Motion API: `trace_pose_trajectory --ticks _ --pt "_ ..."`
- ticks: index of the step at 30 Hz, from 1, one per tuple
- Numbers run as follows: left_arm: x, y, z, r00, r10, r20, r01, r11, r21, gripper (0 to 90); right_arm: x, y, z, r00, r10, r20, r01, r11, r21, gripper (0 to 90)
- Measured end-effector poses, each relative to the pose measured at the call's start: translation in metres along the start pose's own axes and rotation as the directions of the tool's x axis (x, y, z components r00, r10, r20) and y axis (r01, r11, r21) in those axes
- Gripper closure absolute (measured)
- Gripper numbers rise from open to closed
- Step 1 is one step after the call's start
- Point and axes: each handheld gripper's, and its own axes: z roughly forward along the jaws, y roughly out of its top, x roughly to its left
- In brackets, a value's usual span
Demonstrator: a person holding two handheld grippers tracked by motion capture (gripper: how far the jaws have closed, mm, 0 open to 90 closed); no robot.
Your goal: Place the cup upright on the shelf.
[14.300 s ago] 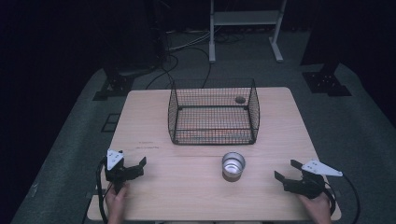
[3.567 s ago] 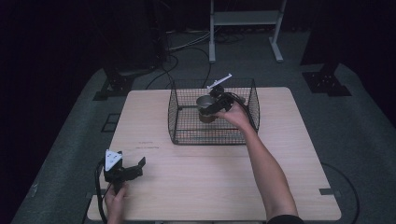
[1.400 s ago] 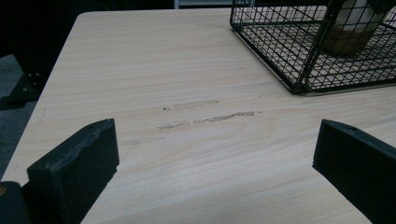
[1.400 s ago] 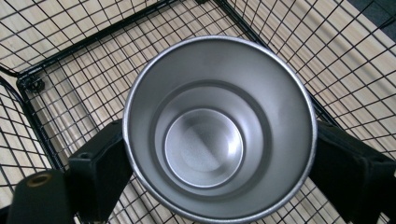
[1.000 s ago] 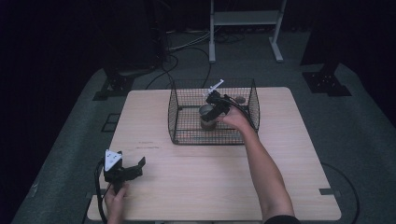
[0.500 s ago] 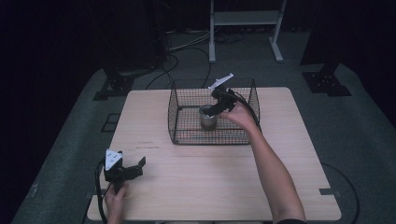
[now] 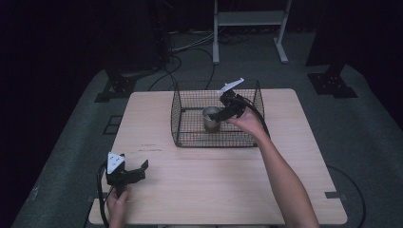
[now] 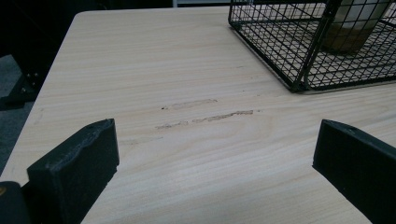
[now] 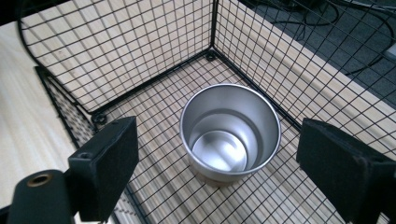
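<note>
A shiny metal cup (image 7: 211, 118) (image 9: 229, 130) stands upright on the floor of a black wire basket (image 7: 187, 137) (image 9: 140, 51). My right gripper (image 7: 224, 113) (image 9: 224, 175) hangs open just above the cup, its jaws wide apart on either side and touching nothing. Near the table's front left corner, my left gripper (image 7: 128, 172) (image 8: 215, 163) rests open over bare wood. The basket's near corner (image 8: 299, 79) and the cup (image 8: 350, 28) behind its mesh appear at the upper right of the left gripper view.
The light wooden table (image 7: 214, 190) (image 8: 163, 70) has scuff marks (image 8: 205, 116) ahead of the left gripper. A white metal stand (image 7: 247, 19) and cables lie on the dark floor beyond the table.
The right gripper carried the cup from the table's front into the basket, set it on the basket floor, opened and lifted slightly. The left gripper stayed put.
</note>
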Motion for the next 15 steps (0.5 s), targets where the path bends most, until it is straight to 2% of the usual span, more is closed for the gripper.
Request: trace_pose_trajectory --ticks 8,15 --pt "-0.001 0.0 0.0 1.0 0.007 -0.002 -0.007 1.0 0.003 0.0 0.004 -0.008 -0.024 0.9997 0.016 -0.021 -0.016 0.999 -0.028 12.7" --pt "-0.001 0.0 0.001 1.0 0.008 -0.003 -0.008 1.0 0.001 0.0 0.007 -0.019 -0.034 0.9983 0.035 -0.046 -0.036 0.999 -0.031 12.8"
